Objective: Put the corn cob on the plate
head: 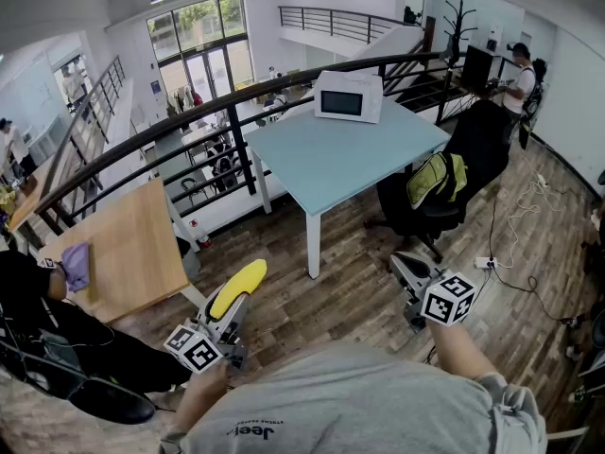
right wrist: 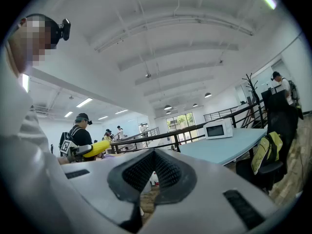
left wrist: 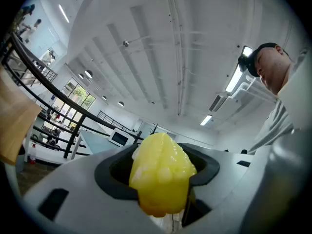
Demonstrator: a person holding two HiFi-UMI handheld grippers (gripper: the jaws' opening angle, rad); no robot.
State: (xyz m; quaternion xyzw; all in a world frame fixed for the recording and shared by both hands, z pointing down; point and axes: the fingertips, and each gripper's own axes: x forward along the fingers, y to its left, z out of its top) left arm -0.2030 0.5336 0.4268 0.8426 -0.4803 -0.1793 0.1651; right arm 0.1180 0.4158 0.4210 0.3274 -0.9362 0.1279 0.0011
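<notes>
The person's grey shirt (head: pixel 359 405) occupies the near edge. The corn cob (head: pixel 241 284) is clamped in the left gripper (head: pixel 230 312), with its long axis along the jaws, pointing away. The right gripper (head: pixel 405 270) is closed and empty. No plate is visible.

Yellow corn cob (head: pixel 238 288), pale blue table (head: pixel 331 159)

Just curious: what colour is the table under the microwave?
The table is pale blue, clearest in the head view.
</notes>
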